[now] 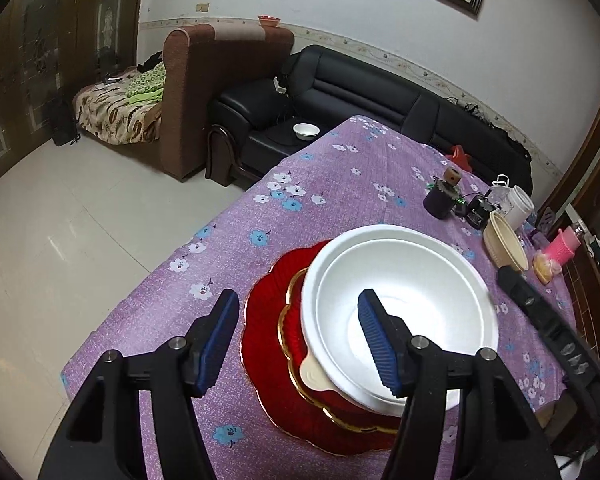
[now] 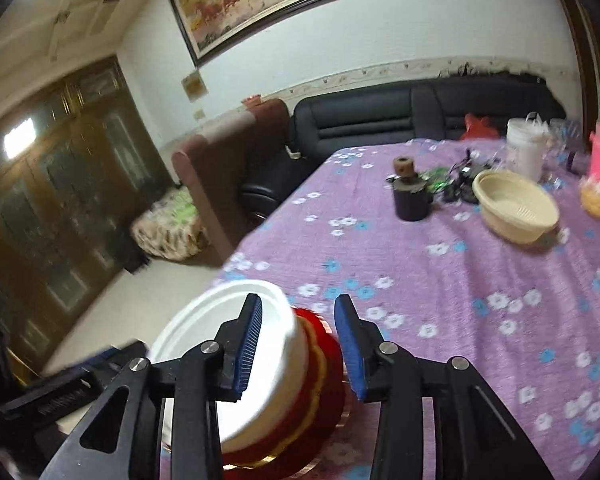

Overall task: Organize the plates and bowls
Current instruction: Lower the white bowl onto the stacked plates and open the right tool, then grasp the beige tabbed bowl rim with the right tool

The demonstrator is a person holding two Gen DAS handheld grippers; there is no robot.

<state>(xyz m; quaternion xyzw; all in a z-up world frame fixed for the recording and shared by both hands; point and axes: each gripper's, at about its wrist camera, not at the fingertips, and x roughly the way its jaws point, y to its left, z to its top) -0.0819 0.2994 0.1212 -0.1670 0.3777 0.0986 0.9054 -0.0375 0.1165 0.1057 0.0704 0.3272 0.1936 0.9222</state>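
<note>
Here the stack sits near the desk's (image 1: pixel 340 168) front-left edge: a white foam bowl (image 1: pixel 404 308) nested on a beige bowl, on a gold-rimmed red plate (image 1: pixel 296 344), on a larger red scalloped plate (image 1: pixel 268 320). The left claw (image 1: pixel 300 340) gapes wide, one finger over the white bowl's hollow, gripping nothing. The right claw (image 2: pixel 296 344) is likewise spread and holds nothing, beside the stack's rim. Purple floral cloth lies bare between the stack and a beige colander bowl (image 2: pixel 516 208), dark cup (image 2: pixel 412 196) and white tub (image 2: pixel 524 148) far off
</note>
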